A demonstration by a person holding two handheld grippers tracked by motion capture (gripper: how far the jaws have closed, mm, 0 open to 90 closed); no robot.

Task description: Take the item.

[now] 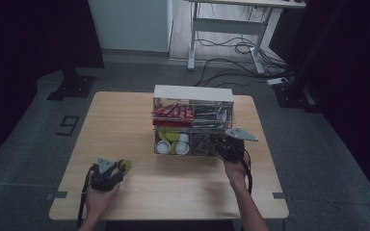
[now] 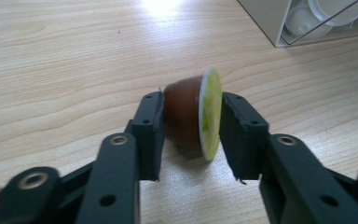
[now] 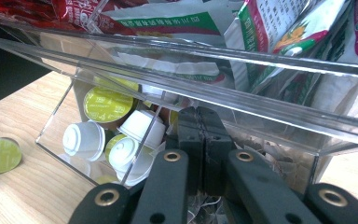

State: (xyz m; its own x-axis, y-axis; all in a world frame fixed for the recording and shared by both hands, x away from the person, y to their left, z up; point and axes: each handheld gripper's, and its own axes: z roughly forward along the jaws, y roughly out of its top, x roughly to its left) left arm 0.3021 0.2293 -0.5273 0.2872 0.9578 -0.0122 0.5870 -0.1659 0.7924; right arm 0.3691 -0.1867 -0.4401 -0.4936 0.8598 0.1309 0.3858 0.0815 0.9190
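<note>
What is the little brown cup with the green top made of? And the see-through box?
The capsule looks like smooth brown plastic, slightly glossy; its yellow-green lid is probably foil, being thin and flat. The organizer seems to be clear acrylic: you see through its walls and the edges shine. The table shows wood grain, maybe laminate.

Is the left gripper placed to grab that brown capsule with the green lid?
Probably yes: the capsule lies on its side on the table between the left gripper jaws, which flank it closely with nothing in between.
</note>
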